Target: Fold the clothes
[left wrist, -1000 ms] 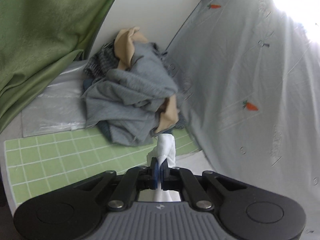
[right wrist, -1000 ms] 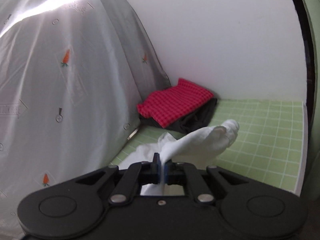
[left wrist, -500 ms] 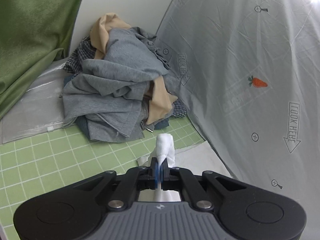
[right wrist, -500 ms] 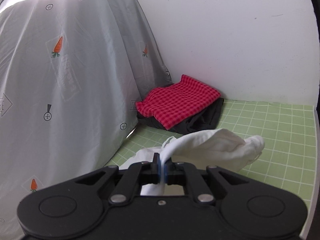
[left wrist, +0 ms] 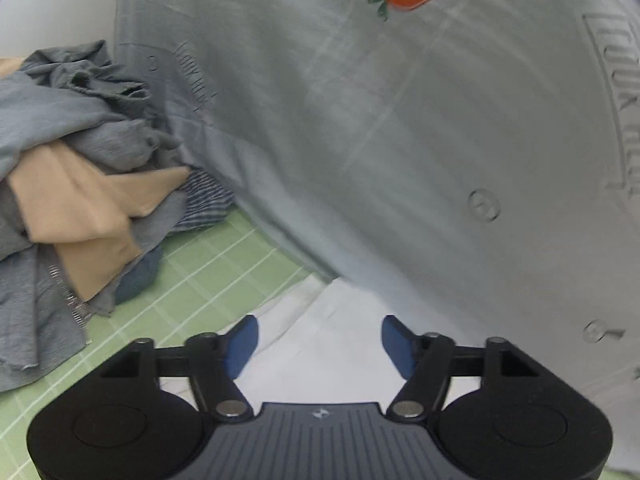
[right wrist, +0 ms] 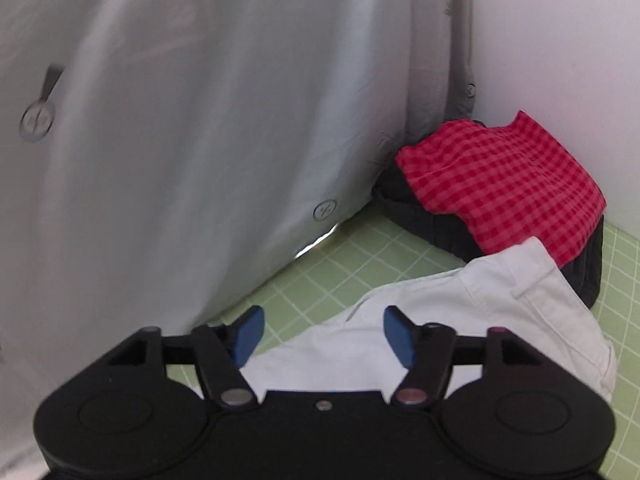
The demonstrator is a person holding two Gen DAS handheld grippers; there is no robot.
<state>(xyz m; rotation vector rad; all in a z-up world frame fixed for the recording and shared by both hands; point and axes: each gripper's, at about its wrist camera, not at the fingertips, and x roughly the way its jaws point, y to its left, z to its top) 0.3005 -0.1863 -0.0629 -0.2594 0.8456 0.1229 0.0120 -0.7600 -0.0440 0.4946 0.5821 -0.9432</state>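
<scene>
Both tongs, left [left wrist: 320, 340] and right [right wrist: 323, 335], have just sprung apart, pinching nothing; white garment [right wrist: 460, 320] lies flat on the green table [right wrist: 332, 268], beside the red checked cloth [right wrist: 508, 184].

Each camera rides low behind its own blue fingers [left wrist: 240, 342] and tips down at the green gridded counter [left wrist: 208, 272], close up against the grey carrot-print curtain [left wrist: 400, 140]. The left one faces toward the heap of grey and tan clothes [left wrist: 72, 184], the right toward the folded red checked cloth [right wrist: 500, 184] in the corner. Both catch the curtain, the counter and the white garment [right wrist: 420, 336] just under them
</scene>
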